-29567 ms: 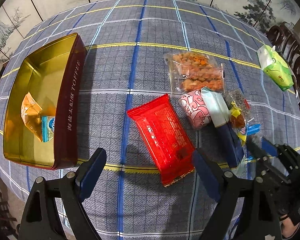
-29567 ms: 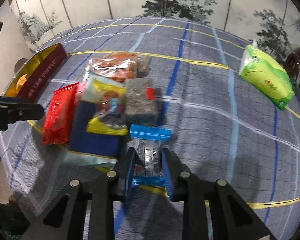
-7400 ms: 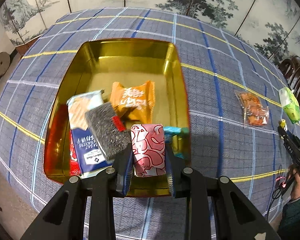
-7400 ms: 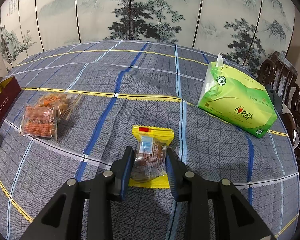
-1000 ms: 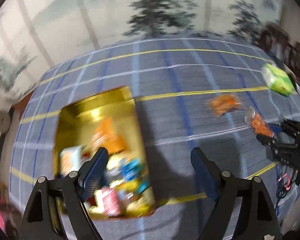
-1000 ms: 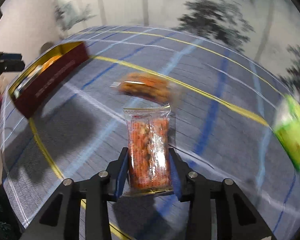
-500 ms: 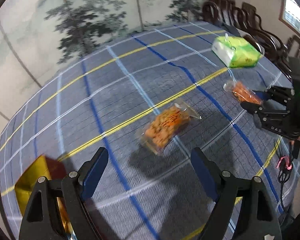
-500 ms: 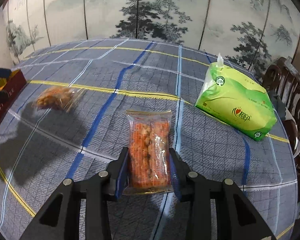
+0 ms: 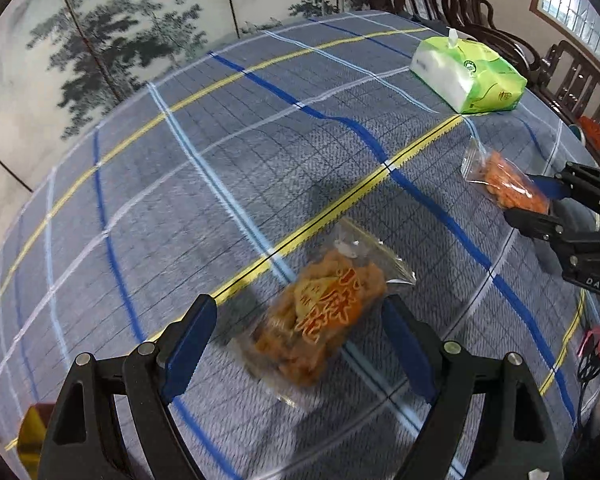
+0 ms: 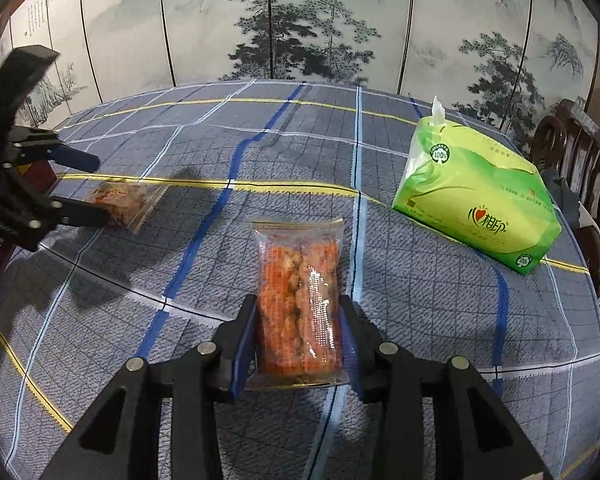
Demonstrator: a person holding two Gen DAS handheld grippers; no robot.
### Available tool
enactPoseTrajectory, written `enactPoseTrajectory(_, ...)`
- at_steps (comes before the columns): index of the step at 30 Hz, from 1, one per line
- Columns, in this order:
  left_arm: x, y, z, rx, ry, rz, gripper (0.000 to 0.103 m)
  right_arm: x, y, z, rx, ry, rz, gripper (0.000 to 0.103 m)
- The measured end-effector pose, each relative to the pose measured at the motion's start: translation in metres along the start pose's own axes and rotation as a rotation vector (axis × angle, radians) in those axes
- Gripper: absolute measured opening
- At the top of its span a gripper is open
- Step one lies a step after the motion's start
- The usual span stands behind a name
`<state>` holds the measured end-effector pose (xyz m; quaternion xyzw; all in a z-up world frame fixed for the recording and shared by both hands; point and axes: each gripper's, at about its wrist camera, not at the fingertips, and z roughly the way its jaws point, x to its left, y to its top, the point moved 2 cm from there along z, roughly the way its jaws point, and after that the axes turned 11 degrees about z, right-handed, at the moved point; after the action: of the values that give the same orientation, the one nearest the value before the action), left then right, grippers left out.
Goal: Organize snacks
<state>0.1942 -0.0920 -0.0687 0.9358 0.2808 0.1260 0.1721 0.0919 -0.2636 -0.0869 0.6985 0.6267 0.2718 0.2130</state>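
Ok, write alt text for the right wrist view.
The right tool grips a clear packet of orange snacks, its jaws easing open, above a plaid tablecloth. A green tissue pack sits right; the left tool straddles another snack bag.

Green tissue pack [image 10: 476, 204] on the checked tablecloth [image 10: 284, 152], dark wooden chairs [image 9: 476, 8] beside the worktop, painted tree screen [image 10: 300, 20] behind

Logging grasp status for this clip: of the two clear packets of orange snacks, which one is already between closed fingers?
The long flat packet, between the right gripper pads, whose jaws are opening slightly. The crumpled packet lies on the tablecloth inside the open left gripper, untouched.
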Motion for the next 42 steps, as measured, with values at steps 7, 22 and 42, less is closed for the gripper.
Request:
enactPoseTrajectory(7, -0.009, 0.001, 0.009, -0.015, -0.018, 0.003, 0.067, 0.000, 0.002, 0.003, 0.001, 0.003, 0.001, 0.040)
enactPoseTrajectory(22, -0.020, -0.017, -0.009, 0.009, -0.001, -0.126, 0.037, -0.001, 0.004, 0.004, 0.002, 0.004, 0.001, 0.040)
enactPoseTrajectory(42, -0.024, -0.076, -0.111, -0.035, 0.080, -0.389, 0.037, 0.000, 0.007, 0.005, 0.001, -0.001, -0.003, 0.040)
